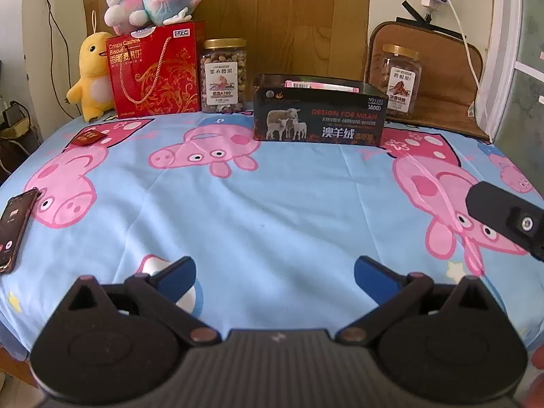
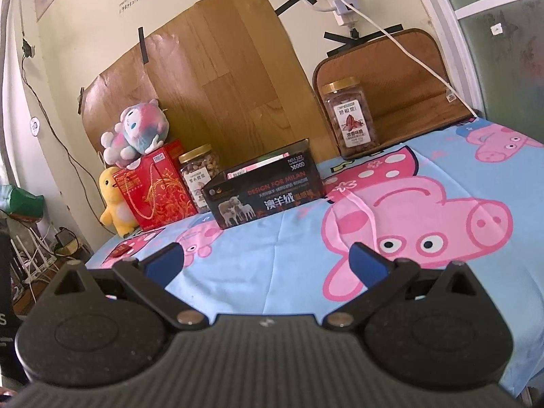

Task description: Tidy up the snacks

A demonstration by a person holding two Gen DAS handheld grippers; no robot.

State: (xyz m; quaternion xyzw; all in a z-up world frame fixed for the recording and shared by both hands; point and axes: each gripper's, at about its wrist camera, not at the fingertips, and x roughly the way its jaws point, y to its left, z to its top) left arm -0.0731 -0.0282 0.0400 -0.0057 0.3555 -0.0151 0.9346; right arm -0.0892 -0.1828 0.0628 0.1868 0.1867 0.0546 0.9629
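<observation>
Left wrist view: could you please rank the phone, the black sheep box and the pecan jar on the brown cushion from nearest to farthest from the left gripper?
1. The phone, at the cloth's left edge, is nearest the open left gripper.
2. The black sheep box, straight ahead, mid-table.
3. The pecan jar, behind the box, right, against the brown cushion.

The pink packet (image 1: 323, 85) inside the dark box (image 1: 319, 115) shows only its top edge. At 9 o'clock in the left wrist view the phone (image 1: 17, 227) is cut by the frame edge, its screen unreadable. The small red packet (image 1: 89, 136) has print too small to tell.
</observation>
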